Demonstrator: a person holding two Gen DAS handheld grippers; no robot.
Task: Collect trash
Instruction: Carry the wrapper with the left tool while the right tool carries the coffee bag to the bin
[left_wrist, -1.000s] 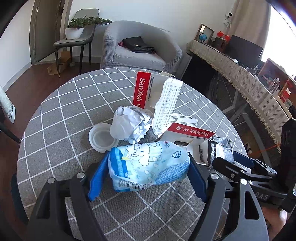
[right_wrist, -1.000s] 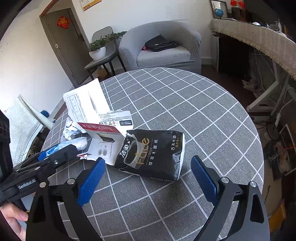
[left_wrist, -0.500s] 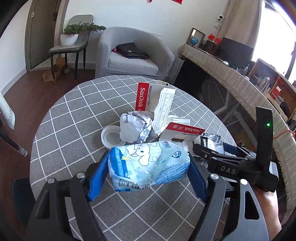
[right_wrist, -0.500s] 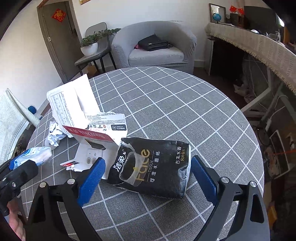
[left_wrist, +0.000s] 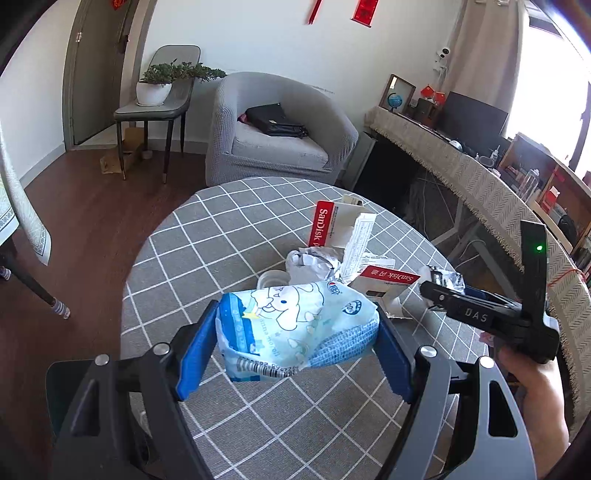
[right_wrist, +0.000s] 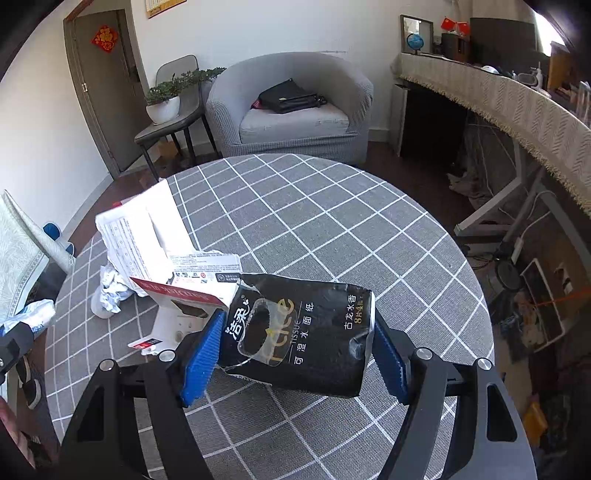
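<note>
Trash first: the blue pack (left_wrist: 295, 328) is clamped between the left gripper's (left_wrist: 295, 354) fingers and looks lifted off the surface (left_wrist: 192, 243). The black pack (right_wrist: 303, 332) sits between the right gripper's (right_wrist: 299, 354) fingers, which have just been closing and now touch both its ends; its far edge is on the cloth. Just left of it are torn cartons (right_wrist: 177, 295), crumpled paper (right_wrist: 110, 291) and a lid (left_wrist: 269, 278). Everything's bunched mid-surface, so the far half and right rim are wide open.
</note>
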